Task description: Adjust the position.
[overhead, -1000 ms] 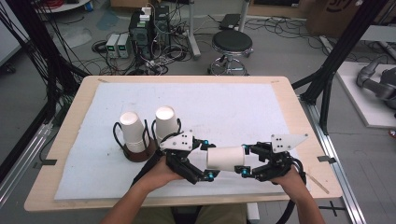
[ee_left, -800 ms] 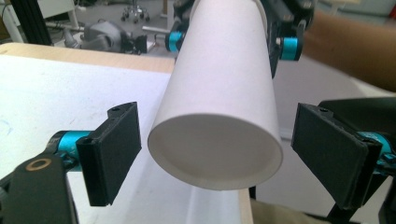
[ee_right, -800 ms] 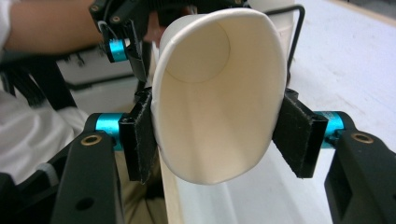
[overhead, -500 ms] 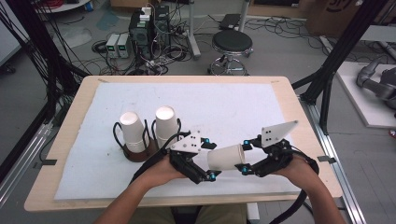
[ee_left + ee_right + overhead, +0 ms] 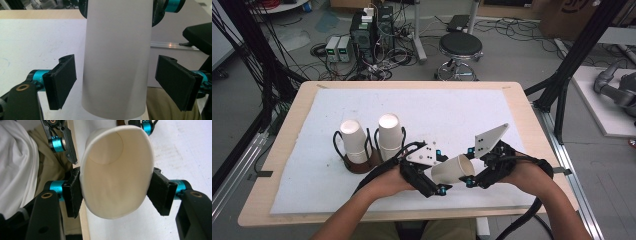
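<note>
A white paper cup hangs on its side above the table's front edge, its mouth toward my right gripper. In the right gripper view the two pads press the cup at its rim and squash the mouth into an oval. These jaws have just been opening slightly with the cup still between them. My left gripper straddles the cup's base end. In the left gripper view the cup stands between the pads with a gap on each side. Those jaws have just been closing a little.
Two more white cups sit upside down in a dark wire holder left of my hands. A white mat covers the wooden table. A stool and cabled equipment stand on the floor beyond.
My right hand has risen and its grey plate now tilts up. The cup has turned from lying level to mouth-up toward the right. The left hand has stayed in place.
</note>
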The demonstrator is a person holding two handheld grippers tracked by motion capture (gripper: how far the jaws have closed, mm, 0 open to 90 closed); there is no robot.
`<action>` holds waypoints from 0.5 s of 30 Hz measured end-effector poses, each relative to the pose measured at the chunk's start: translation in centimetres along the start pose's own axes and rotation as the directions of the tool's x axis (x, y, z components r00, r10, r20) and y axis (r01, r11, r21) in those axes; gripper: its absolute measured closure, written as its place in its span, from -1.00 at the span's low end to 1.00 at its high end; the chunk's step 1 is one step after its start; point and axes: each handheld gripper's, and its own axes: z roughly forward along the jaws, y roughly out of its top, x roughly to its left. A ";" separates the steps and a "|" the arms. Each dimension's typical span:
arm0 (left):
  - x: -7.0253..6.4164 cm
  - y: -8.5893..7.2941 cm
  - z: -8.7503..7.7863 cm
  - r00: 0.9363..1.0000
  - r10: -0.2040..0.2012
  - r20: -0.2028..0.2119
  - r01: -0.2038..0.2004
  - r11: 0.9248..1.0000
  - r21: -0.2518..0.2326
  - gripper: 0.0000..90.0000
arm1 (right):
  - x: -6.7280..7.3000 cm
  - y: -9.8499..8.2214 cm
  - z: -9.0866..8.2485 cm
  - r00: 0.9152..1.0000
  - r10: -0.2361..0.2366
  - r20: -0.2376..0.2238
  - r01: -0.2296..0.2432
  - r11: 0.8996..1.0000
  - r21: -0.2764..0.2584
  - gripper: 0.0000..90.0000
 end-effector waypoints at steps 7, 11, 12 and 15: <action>0.1 -0.2 0.5 1.000 -0.004 0.006 0.004 1.000 0.028 -0.59 | 0.2 1.0 0.7 1.000 -0.009 -0.006 0.009 0.995 0.095 -0.21; 0.2 -0.3 0.8 1.000 -0.013 0.018 0.012 0.999 0.044 -0.52 | 0.2 1.6 1.0 1.000 -0.020 -0.013 0.022 0.990 0.138 -0.21; 0.2 -0.3 0.8 1.000 -0.012 0.017 0.011 0.999 0.049 -0.51 | 0.2 1.7 1.0 1.000 -0.022 -0.013 0.024 0.989 0.145 -0.21; 0.2 -0.3 0.9 1.000 -0.014 0.019 0.013 0.998 0.054 -0.51 | 0.2 2.1 1.1 1.000 -0.027 -0.015 0.030 0.986 0.162 -0.21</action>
